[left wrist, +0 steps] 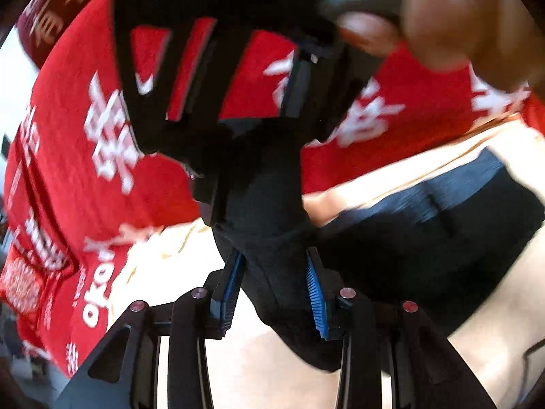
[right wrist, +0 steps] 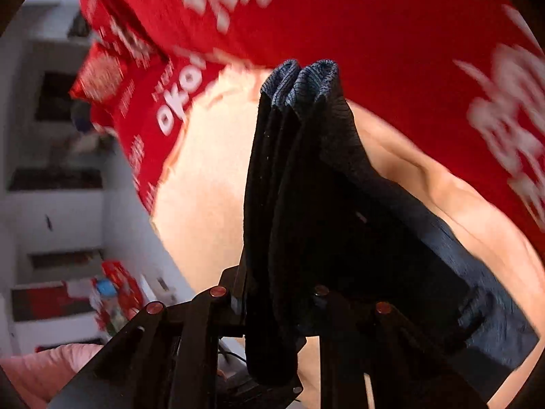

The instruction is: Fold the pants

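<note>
The pants [left wrist: 272,225] are dark navy, almost black. In the left wrist view my left gripper [left wrist: 274,283] is shut on a thick bunch of the fabric between its blue pads [left wrist: 315,289]. The rest of the pants [left wrist: 442,204] lies on a cream surface. My right gripper [left wrist: 238,78] shows just above, held by a hand [left wrist: 453,17]. In the right wrist view my right gripper [right wrist: 282,272] is shut on several folded layers of the pants [right wrist: 293,170], whose ribbed edge [right wrist: 306,78] sticks up; its fingers are mostly hidden by the cloth.
A red blanket with white characters [left wrist: 85,136] lies behind the cream surface [left wrist: 190,262] and shows in the right wrist view [right wrist: 374,24] too. White shelves [right wrist: 58,177] with red packages [right wrist: 115,289] stand at the left. A pink cushion [right wrist: 44,371] is at the lower left.
</note>
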